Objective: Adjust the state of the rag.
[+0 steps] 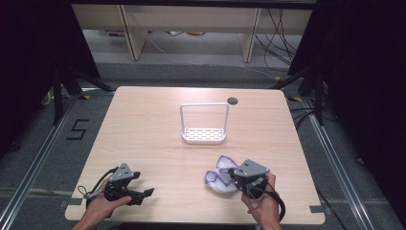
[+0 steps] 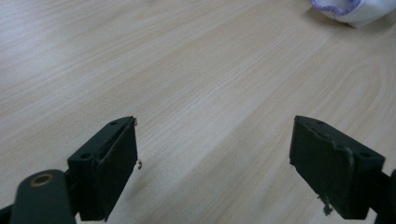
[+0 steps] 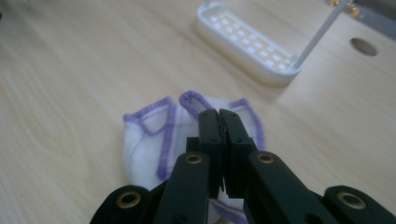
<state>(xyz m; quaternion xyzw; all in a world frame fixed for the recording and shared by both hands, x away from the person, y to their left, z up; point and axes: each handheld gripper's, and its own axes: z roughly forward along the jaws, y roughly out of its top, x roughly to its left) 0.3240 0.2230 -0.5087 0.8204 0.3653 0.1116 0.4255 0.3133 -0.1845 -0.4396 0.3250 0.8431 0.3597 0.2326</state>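
While we keep our left gripper (image 1: 139, 188) low at the near left corner of the table (image 1: 143, 129), its jaws stand wide apart with bare wood between them. Our right gripper (image 3: 219, 116) has its jaws pressed together on a fold of the white cloth (image 3: 154, 135) with purple edging, which lies bunched at the near right. Farther off, past the cloth, a white rack (image 1: 204, 135) with a tall handle stands near the middle of the table.

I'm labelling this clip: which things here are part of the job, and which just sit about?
In the job: white cloth with purple edging, pinched in the right tongs; white rack, likely.
Lying about: left tongs, open over bare table; cable hole.
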